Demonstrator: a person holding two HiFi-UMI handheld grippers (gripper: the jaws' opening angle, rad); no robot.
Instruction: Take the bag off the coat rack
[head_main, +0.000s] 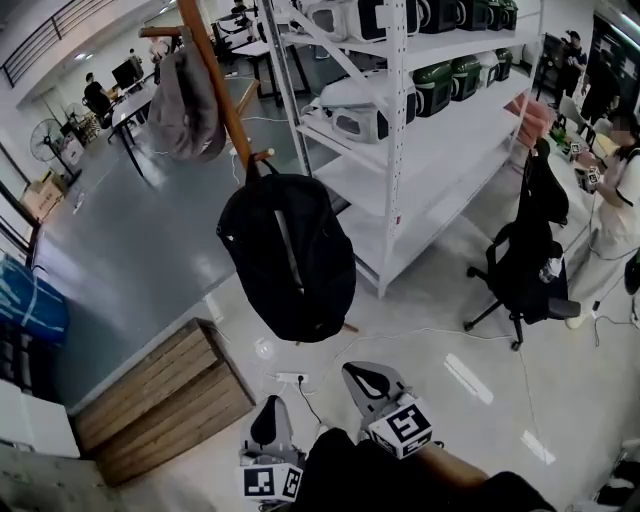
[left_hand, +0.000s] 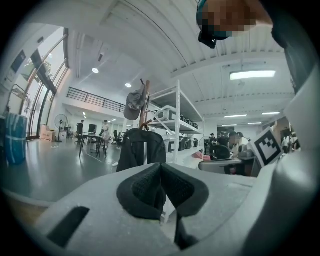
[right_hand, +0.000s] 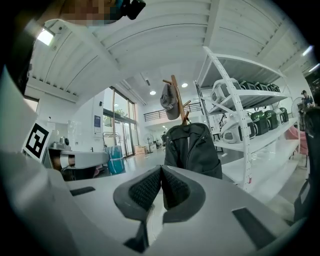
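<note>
1. The black bag (head_main: 288, 255) hangs by its top loop from a low peg on the wooden coat rack (head_main: 222, 90). Its body droops in front of the pole and is clear of the floor.
2. A grey cap (head_main: 185, 105) hangs higher on the coat rack, above the bag and apart from it.
3. The left gripper (left_hand: 160, 172) has its jaws clenched pad to pad with nothing between them. It is held low, well short of the coat rack, and points at the bag.
4. The right gripper (right_hand: 161, 172) is likewise clenched and empty. It sits beside the left one, on the near side of the coat rack.
5. Pale open floor lies between both grippers and the coat rack. A white power strip (head_main: 290, 378) and its thin cable lie there, near the rack's foot.
6. To the right of the coat rack stands a white shelving unit (head_main: 395, 180). Its front corner post is just beside the bag's right edge, so the gap there is narrow.
7. To the left of the coat rack is a wide stretch of dark grey floor. A wooden box (head_main: 165, 395) sits nearer, and its corner reaches toward the rack's foot.
8. A black office chair (head_main: 525, 270) stands well apart from the coat rack, past the shelving's front edge.
</note>
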